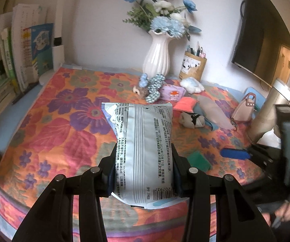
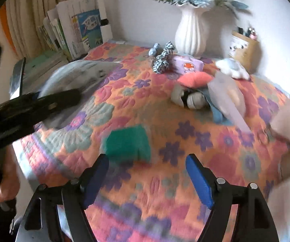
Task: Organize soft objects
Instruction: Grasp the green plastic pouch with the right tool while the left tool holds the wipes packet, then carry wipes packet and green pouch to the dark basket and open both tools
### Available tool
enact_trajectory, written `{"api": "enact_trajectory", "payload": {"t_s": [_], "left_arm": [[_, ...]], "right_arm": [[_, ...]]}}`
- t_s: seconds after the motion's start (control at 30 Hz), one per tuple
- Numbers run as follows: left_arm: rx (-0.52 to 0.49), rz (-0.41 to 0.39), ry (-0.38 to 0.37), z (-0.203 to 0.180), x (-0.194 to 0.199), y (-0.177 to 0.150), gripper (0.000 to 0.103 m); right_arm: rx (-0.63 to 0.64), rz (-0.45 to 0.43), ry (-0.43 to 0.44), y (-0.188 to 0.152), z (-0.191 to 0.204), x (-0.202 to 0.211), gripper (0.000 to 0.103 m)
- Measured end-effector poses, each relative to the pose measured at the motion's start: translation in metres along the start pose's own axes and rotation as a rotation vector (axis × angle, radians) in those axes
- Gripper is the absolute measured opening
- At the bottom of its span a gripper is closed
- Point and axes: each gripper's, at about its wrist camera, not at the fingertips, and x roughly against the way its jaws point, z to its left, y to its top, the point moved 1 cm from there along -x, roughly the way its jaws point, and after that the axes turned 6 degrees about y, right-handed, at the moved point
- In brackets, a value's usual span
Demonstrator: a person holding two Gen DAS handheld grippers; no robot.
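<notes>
My left gripper (image 1: 143, 173) is shut on a white printed soft pack (image 1: 145, 145) and holds it above the floral quilt (image 1: 64, 125). The pack shows blurred at the left of the right wrist view (image 2: 74, 76). My right gripper (image 2: 147, 173) is open and empty, just above the quilt, with a green cloth square (image 2: 127, 142) lying right in front of its fingertips. A pile of soft things lies further back: a checked blue plush (image 1: 154, 88), a purple pouch (image 1: 172, 93), a coral pad (image 1: 184, 103), a grey-white sock bundle (image 1: 191, 120) and a white-blue cloud plush (image 1: 192, 84).
A white vase (image 1: 157, 56) with blue flowers and a pen cup (image 1: 194, 66) stand at the back wall. Books (image 1: 24, 56) line the left. A small pink bag (image 1: 244, 109) and a bottle (image 1: 269, 109) stand at the right. A TV (image 1: 261, 36) hangs on the right wall.
</notes>
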Motion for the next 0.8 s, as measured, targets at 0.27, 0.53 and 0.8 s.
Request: {"api": "enact_trajectory", "payload": {"t_s": [0.27, 0.53, 0.8], "left_arm": [[0.008, -0.008, 0.048, 0.019, 0.0, 0.002, 0.041], [0.015, 0.005, 0.023, 0.015, -0.007, 0.0, 0.041], [-0.054, -0.036, -0.033, -0.021, 0.02, 0.006, 0.041]], "right_arm": [[0.06, 0.062, 0.012, 0.03, 0.013, -0.046, 0.078], [0.057, 0.035, 0.004, 0.021, 0.023, -0.041, 0.05], [-0.055, -0.102, 0.011, 0.004, 0.026, 0.022, 0.047]]}}
